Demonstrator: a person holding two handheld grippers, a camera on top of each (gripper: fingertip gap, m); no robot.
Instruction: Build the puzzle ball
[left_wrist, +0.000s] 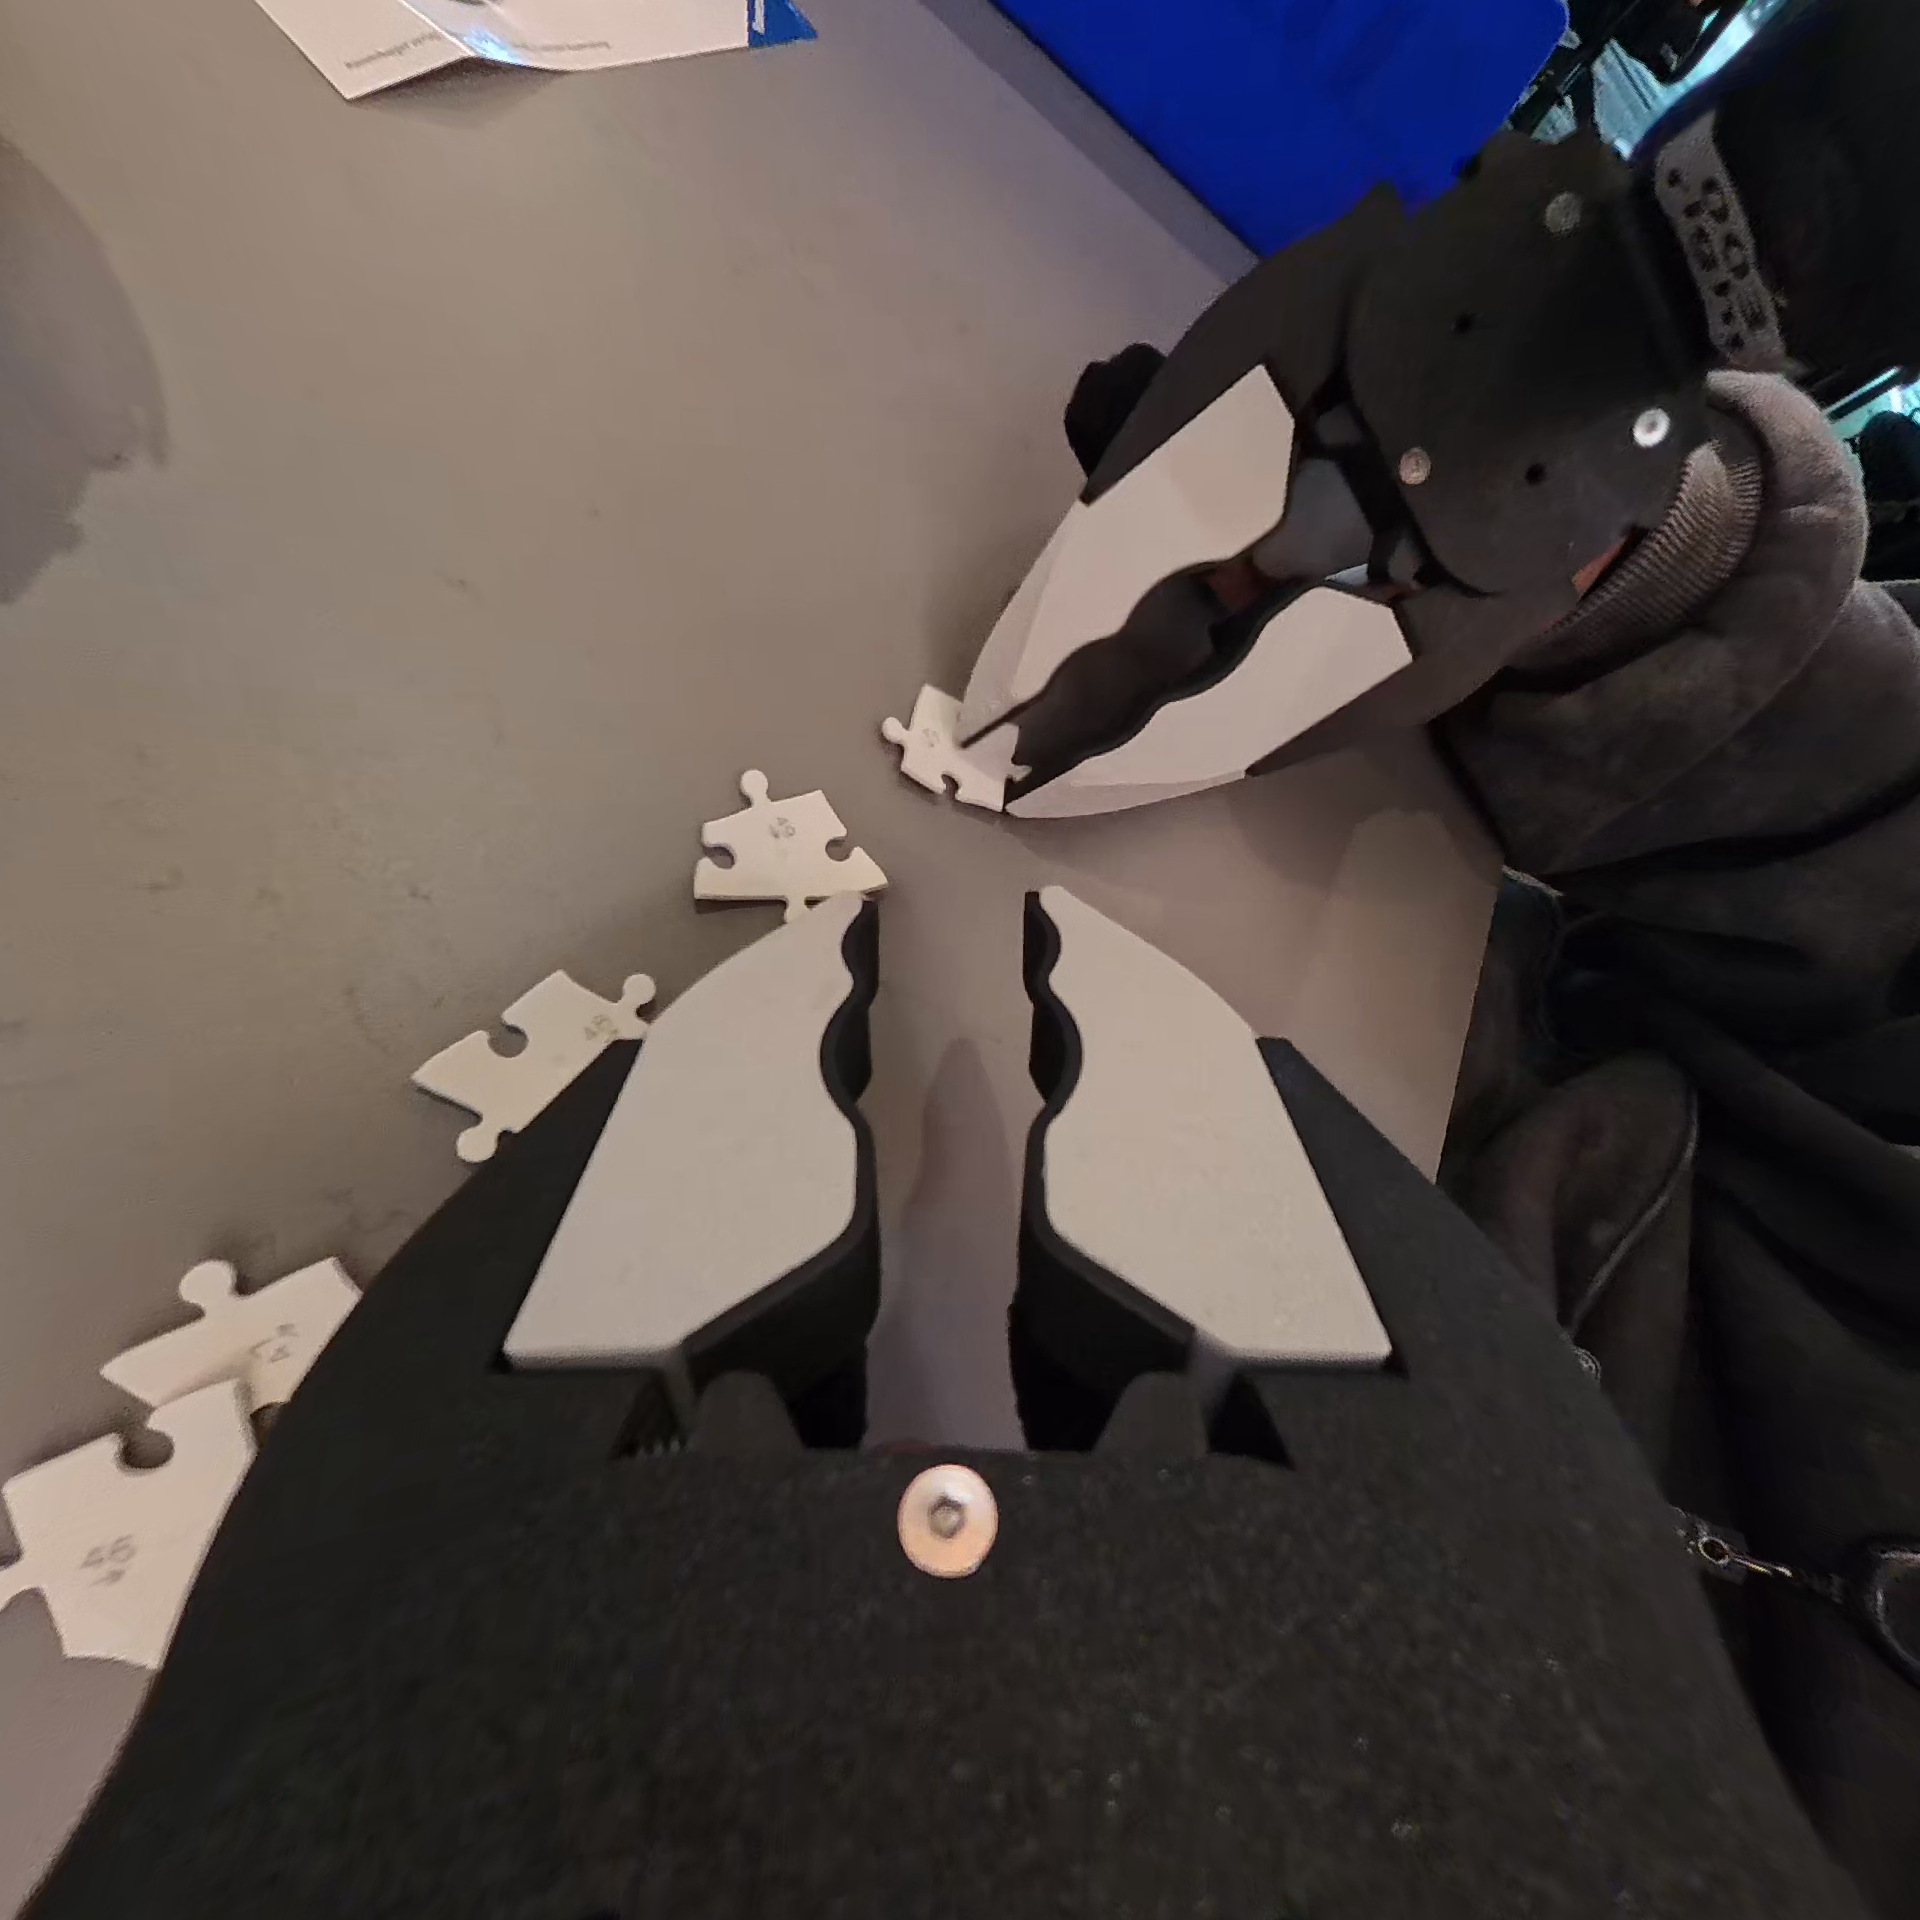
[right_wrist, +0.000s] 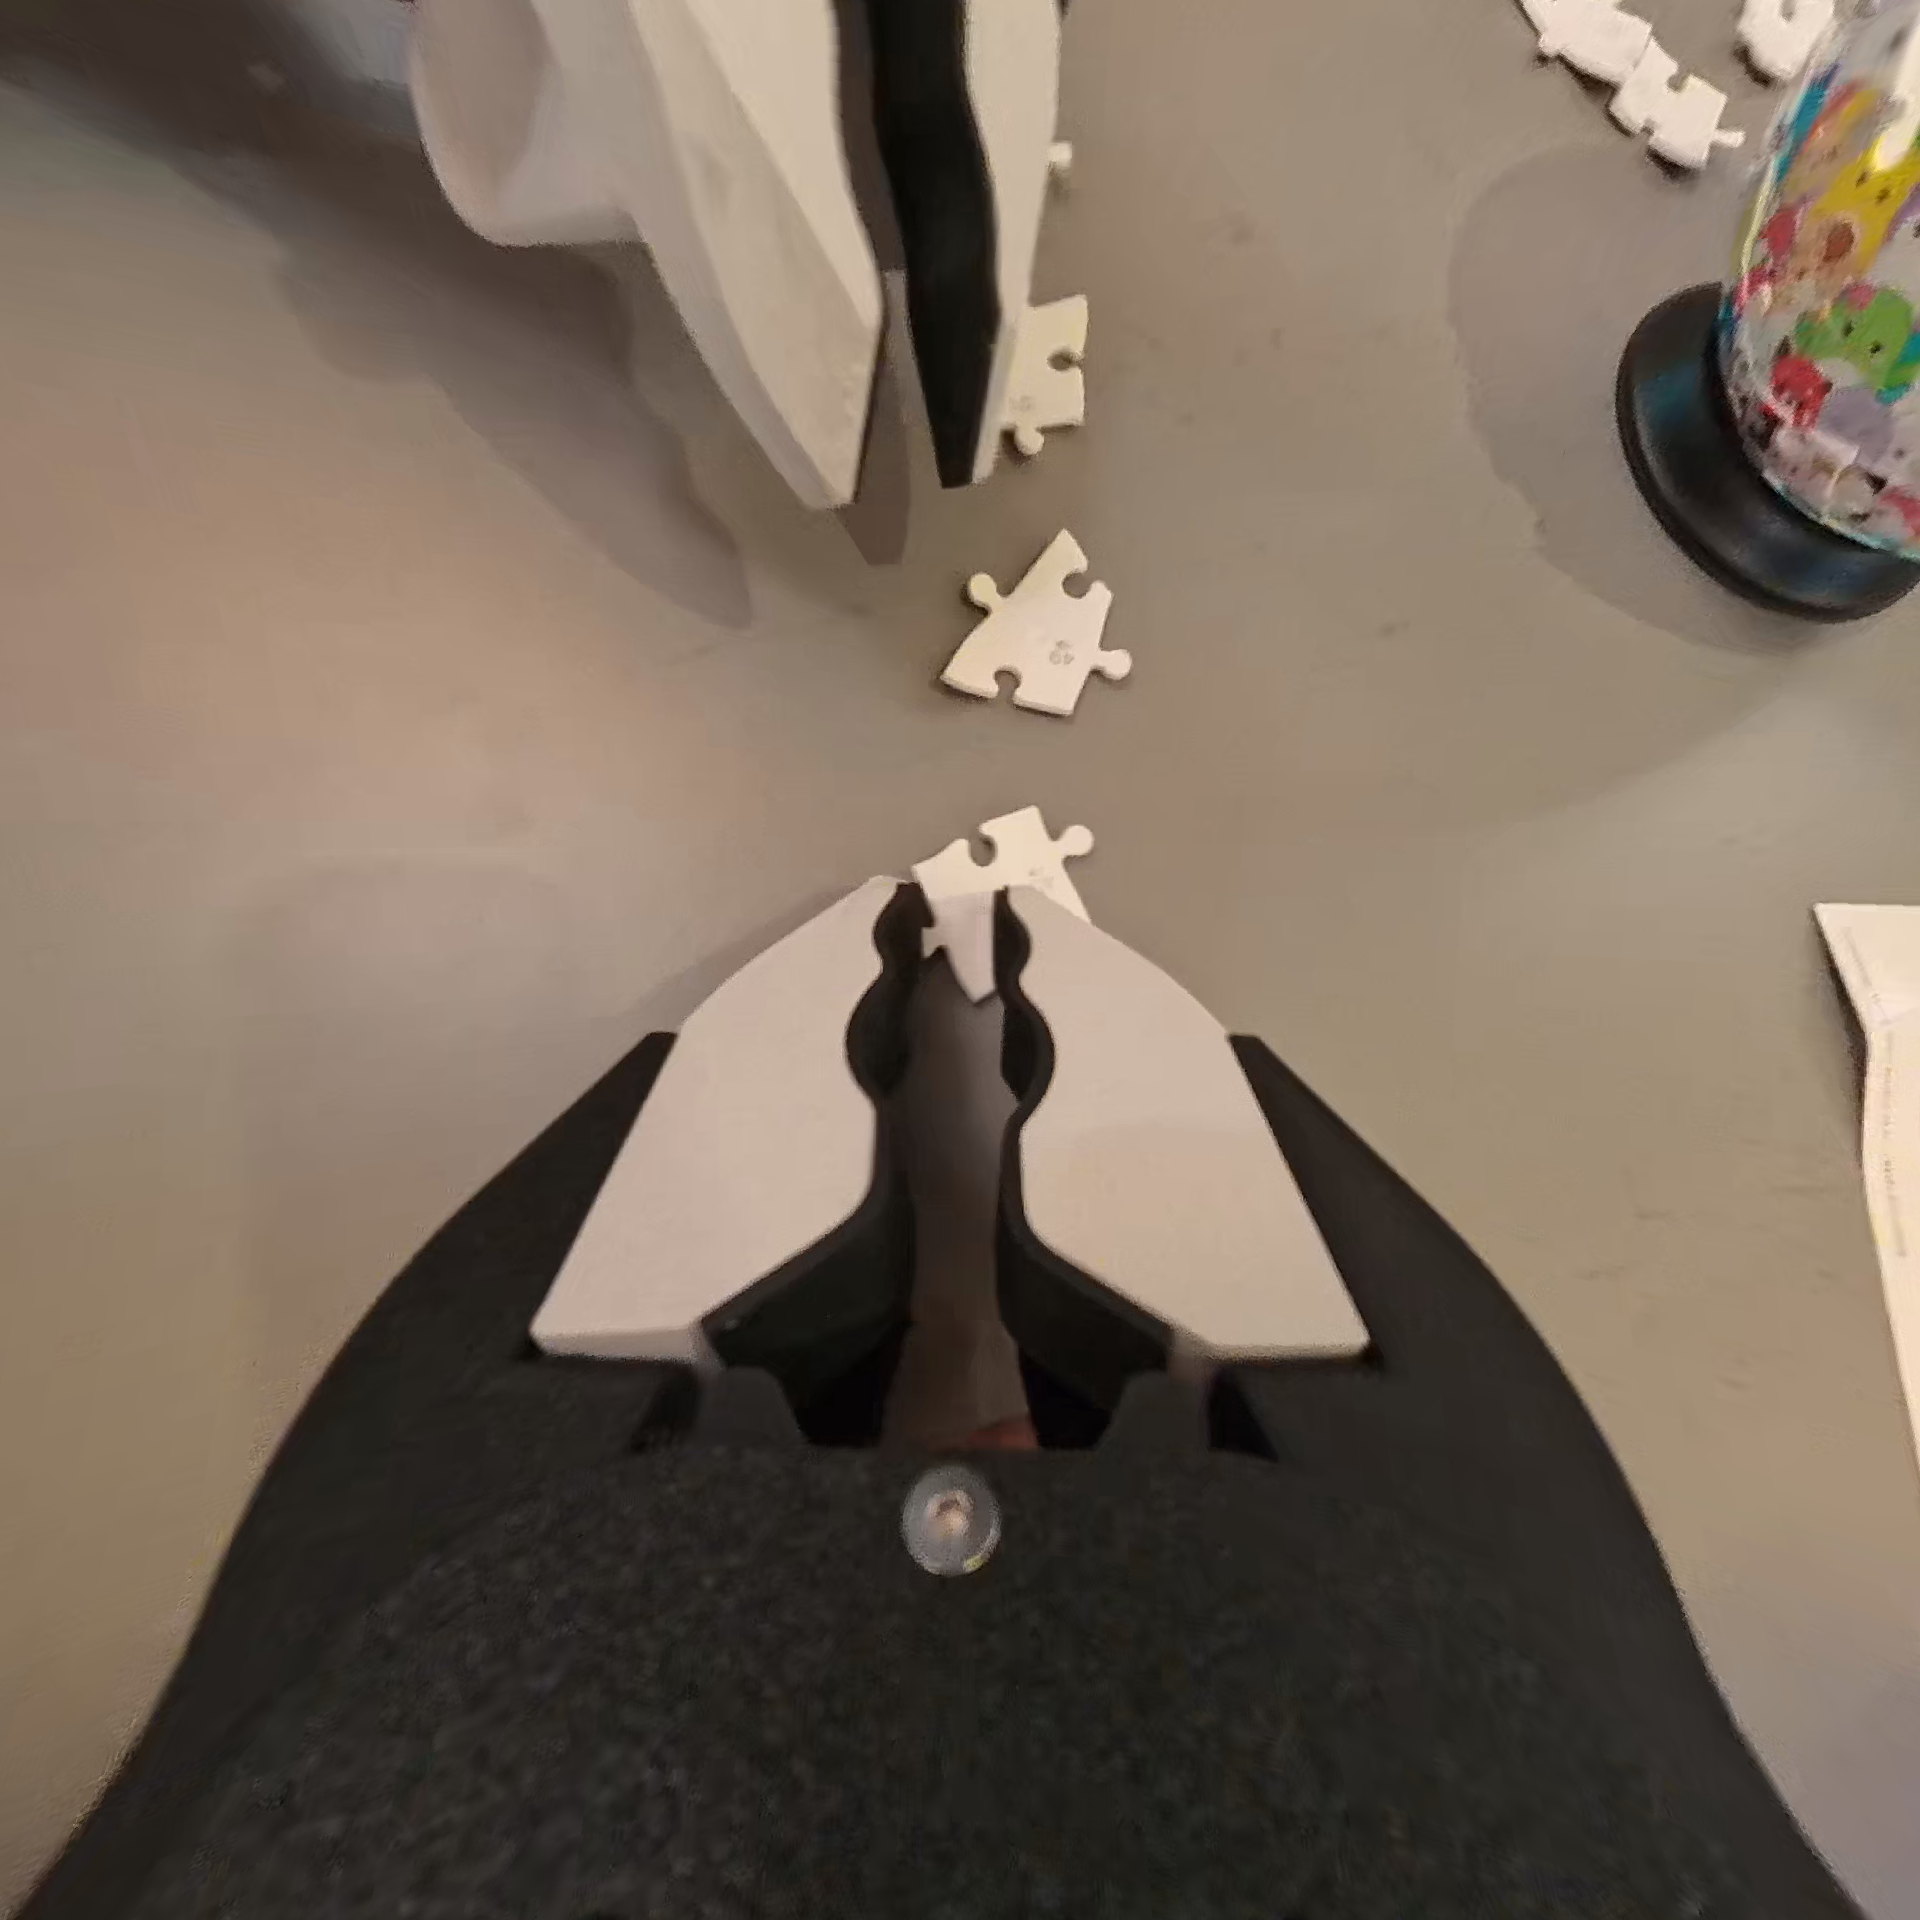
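1. While we scan from the left edge of the left wrist view, white puzzle pcs lie flat on the grey worktop (left_wrist: 468, 520): two overlapping pcs (left_wrist: 156, 1475) at the lower left, then a third pc (left_wrist: 540, 1049) partly under our left tool.
2. Our left tool (left_wrist: 951, 914) hangs w/ fingers spread, nothing between them; a fourth pc (left_wrist: 779, 847) sits just beside its left fingertip.
3. Right of that, our right tool (left_wrist: 1003, 764) is nearly pressed together, pinching a small white pc (left_wrist: 940, 743) at the tips; pc looks to touch the worktop.
4. Top of that view: a white paper sheet (left_wrist: 499, 42) and a blue box (left_wrist: 1278, 94).
5. Right wrist view confirms: pinched pc (right_wrist: 1003, 878) sticks out past the tips, tilted.
6. Far right there, the partly built puzzle ball (right_wrist: 1839, 291), colourful, stands on a dark round base (right_wrist: 1714, 488), well apart from both tools, w/ more loose pcs (right_wrist: 1631, 73) behind it.
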